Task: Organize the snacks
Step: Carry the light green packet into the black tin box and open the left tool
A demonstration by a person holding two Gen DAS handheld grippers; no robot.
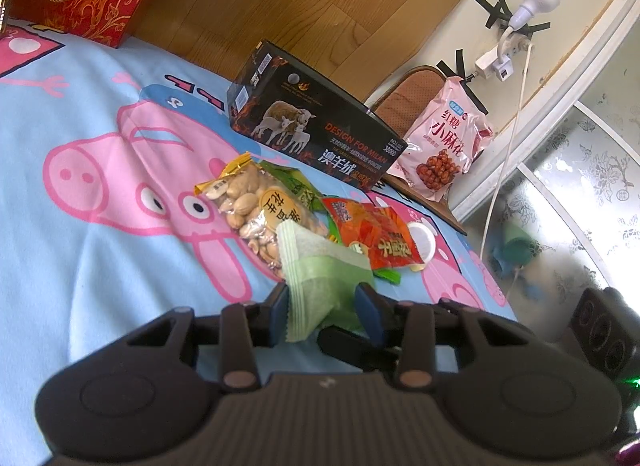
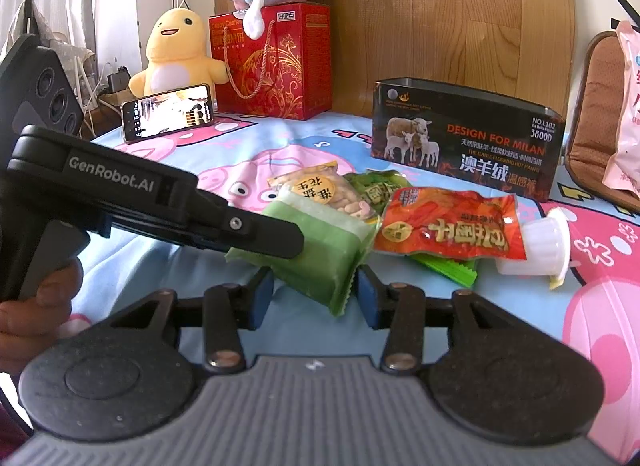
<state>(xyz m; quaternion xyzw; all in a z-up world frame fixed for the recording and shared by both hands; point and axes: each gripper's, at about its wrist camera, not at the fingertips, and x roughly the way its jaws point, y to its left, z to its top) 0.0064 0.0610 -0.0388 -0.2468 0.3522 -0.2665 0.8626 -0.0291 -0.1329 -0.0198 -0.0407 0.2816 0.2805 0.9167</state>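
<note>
The left gripper (image 1: 323,308) has its blue pads pressed on either side of the pale green snack packet (image 1: 320,266), which lies on the cartoon pig bedsheet (image 1: 80,225) against the peanut bag (image 1: 248,209). The right gripper (image 2: 316,298) stands spread beside the same packet's end, holding nothing.

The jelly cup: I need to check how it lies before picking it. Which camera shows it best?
The right wrist view: the jelly cup lies on its side in full view, right of the red snack packet. In the left wrist view the cup shows only partly behind that packet.
</note>
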